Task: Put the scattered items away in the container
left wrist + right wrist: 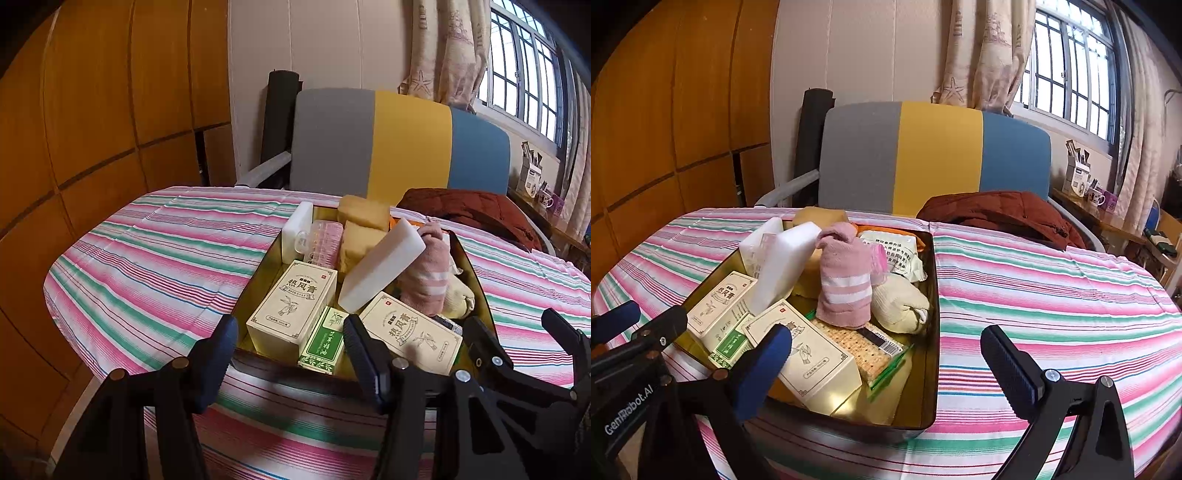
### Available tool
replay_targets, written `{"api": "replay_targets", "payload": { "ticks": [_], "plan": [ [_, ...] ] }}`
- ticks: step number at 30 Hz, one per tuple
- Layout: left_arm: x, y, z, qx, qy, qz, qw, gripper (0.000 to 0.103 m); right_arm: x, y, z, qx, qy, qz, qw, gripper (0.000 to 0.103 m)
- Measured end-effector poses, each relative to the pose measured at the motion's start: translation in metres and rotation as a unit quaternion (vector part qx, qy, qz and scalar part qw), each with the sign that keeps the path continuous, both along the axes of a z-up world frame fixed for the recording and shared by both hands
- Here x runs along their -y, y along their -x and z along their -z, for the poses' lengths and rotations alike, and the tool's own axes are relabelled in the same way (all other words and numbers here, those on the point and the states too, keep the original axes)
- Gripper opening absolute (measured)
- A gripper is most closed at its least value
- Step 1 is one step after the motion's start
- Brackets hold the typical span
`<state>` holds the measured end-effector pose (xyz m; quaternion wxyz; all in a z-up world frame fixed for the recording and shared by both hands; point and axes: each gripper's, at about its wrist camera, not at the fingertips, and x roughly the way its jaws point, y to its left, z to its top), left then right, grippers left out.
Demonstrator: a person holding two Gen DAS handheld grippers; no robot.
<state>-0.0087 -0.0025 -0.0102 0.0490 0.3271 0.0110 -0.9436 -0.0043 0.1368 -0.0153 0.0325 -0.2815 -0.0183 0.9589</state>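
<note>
Desk (1052,295) under a pink/green/white striped cloth; gold metal tin (929,369) sits on it, packed with the items.

Left to right inside the tin:
- upright white foam block (297,232) at the far-left wall, clear pink-tinted plastic piece (325,240) just beside it
- cream carton with Chinese print (291,314) standing at the near-left, small green box (323,343) touching its right side
- yellow sponges (360,229) at the back, second white foam block (380,266) leaning tilted across them
- second cream carton (812,365) lying tilted at the near side, on a cracker pack (866,350) in clear wrap
- rolled pink sock with white stripes (846,284) upright mid-tin, cream cloth bundle (899,304) touching its right
- white printed sachet (897,251) against the far-right wall

Left hand-held gripper (290,350): jaws partly apart, nothing between the pads, hovering at the tin's near edge over the cartons.
Right hand-held gripper (882,354): jaws wide, empty, left finger over the tilted carton, right finger over bare cloth outside the tin's right wall.

Behind the desk: grey/yellow/blue chair (938,155), rust-brown jacket (997,214) on its seat.
</note>
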Motion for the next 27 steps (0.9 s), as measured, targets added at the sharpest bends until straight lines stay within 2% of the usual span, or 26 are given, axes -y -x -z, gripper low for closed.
{"api": "replay_targets", "payload": {
  "ticks": [17,23,27],
  "plan": [
    [0.004,-0.003,-0.002,-0.011,0.001,0.006,0.9999,0.059,0.004,0.003,-0.001,-0.001,-0.009,0.002,1.0,0.103],
    [0.001,-0.01,-0.002,-0.03,0.012,0.01,0.9994,0.054,0.006,0.002,-0.001,-0.001,-0.012,0.001,1.0,0.103],
    [0.001,-0.008,0.0,-0.016,0.003,0.021,0.9996,0.051,0.006,0.002,-0.001,-0.002,-0.013,0.001,1.0,0.103]
  ]
}}
